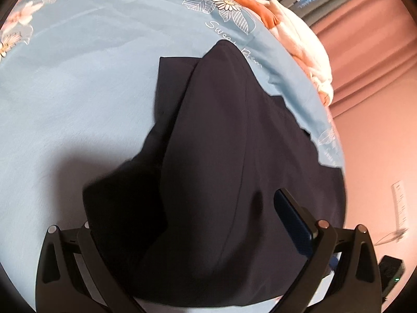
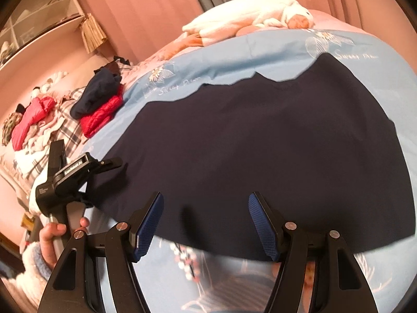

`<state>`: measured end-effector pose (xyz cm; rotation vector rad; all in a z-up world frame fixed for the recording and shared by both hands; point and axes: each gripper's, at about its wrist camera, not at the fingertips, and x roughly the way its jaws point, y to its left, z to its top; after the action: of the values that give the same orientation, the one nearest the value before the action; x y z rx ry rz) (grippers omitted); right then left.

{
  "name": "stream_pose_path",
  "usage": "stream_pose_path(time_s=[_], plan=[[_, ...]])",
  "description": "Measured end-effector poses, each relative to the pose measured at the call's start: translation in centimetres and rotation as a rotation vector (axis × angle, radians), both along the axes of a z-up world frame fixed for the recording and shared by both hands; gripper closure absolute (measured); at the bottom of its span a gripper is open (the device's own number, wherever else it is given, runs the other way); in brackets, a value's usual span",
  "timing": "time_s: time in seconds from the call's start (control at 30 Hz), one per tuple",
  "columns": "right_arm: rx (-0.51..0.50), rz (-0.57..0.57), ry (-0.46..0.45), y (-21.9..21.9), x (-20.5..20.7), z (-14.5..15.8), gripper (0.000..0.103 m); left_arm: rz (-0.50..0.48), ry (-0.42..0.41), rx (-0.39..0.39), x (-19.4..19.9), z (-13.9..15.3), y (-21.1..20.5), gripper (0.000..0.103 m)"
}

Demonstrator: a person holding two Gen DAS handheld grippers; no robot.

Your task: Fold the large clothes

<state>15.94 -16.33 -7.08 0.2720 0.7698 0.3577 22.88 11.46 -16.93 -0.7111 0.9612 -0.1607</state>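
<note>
Pink curtains hang behind a bed covered by a light blue sheet printed with daisies and the words "Sweet Dream". We see the task's thing, a large dark navy garment, spread across the near part of that sheet; its far edge runs unevenly just below the printed flowers.

From the right wrist view, our right hand-held gripper hovers at the garment's near hem with its blue-padded fingers standing apart and nothing pinched between them; the cloth lies under and beyond the tips.

At the left of the same view, our left hand-held gripper reaches to the garment's left edge, held by a hand in a fluffy white and blue sleeve. In the left wrist view that gripper has dark fabric draped up over it: the cloth rises in a raised fold between the fingers and hides the left finger completely, while the right blue pad shows beside the fabric. It looks to be carrying the cloth, yet we cannot tell whether the fingers are actually pressed closed on it.

Farther up the bed lie a white plush toy, a navy and red pile of folded clothes, and a heap of unfolded laundry beyond it.
</note>
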Motion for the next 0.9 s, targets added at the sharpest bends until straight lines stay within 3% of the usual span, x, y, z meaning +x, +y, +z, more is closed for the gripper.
stream_pose_path(time_s=[0.17, 0.33, 0.63, 0.9], plan=[[0.012, 0.006, -0.007, 0.9, 1.7, 0.5, 0.036, -0.035, 0.028, -0.224, 1.4, -0.8, 2.6, 0.001], [0.008, 0.019, -0.002, 1.0, 1.9, 0.2, 0.036, -0.181, 0.114, -0.437, 4.1, -1.9, 4.6, 0.001], [0.014, 0.018, 0.026, 0.5, 2.9, -0.4, 0.036, -0.308, 0.167, -0.384, 8.8, -1.1, 2.0, 0.001], [-0.016, 0.036, 0.016, 1.2, 4.4, 0.1, 0.036, -0.378, 0.223, -0.411, 12.0, -1.1, 0.4, 0.003]])
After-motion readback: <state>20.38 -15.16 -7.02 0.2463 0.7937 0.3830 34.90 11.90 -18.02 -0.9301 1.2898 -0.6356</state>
